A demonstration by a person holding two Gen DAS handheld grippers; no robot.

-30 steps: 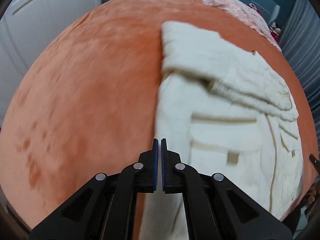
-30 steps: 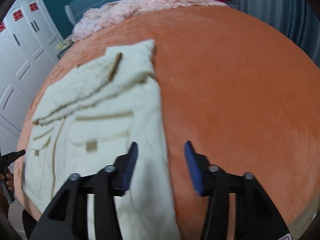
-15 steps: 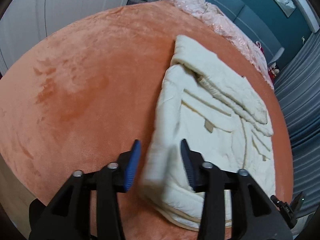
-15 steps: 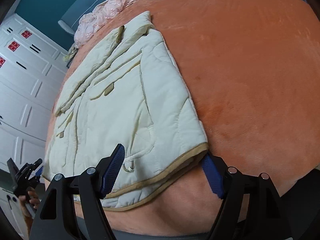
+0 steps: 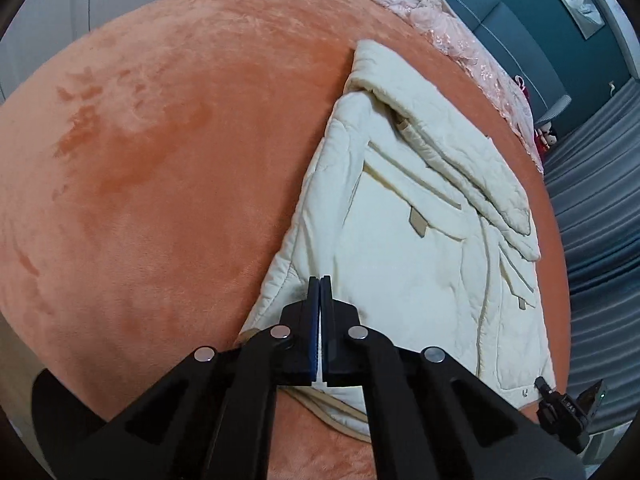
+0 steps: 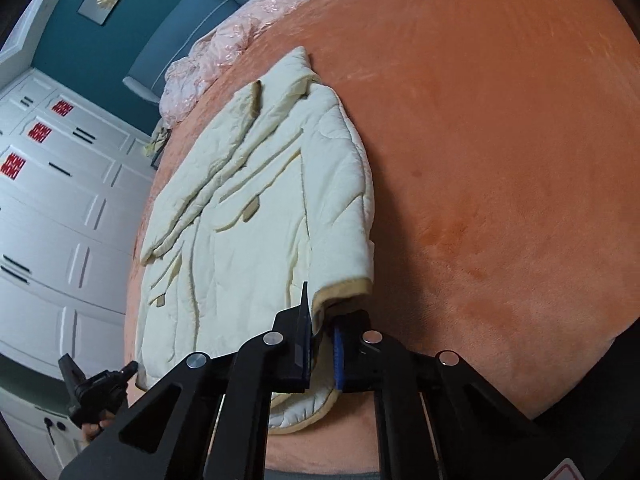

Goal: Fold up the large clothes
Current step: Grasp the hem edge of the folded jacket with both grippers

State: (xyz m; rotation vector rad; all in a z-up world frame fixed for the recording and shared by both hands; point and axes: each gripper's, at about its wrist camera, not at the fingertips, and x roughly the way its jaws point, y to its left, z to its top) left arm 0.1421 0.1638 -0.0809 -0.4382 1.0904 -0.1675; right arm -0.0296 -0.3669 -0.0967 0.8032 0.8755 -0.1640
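Note:
A cream quilted coat (image 5: 420, 240) with tan trim lies flat on the orange bed, sleeves folded across its front, collar at the far end. My left gripper (image 5: 320, 280) is shut over the near left hem corner, and the fabric puckers up into its pads. In the right wrist view the coat (image 6: 260, 240) has its near right hem corner lifted. My right gripper (image 6: 322, 312) is closing on that corner, with the tan-edged hem pinched between its blue pads. Each view shows the other gripper small: the right one (image 5: 568, 408) and the left one (image 6: 96, 388).
The orange plush blanket (image 5: 160, 160) covers the whole bed, with wide bare areas on both sides of the coat. A pink quilt (image 6: 224, 40) is bunched at the teal headboard. White wardrobe doors (image 6: 48, 220) stand on one side, grey curtains (image 5: 600, 220) on the other.
Both grippers drew back to the coat's near hem. They opened over its two corners, then closed on them. The right corner now lifts off the blanket.

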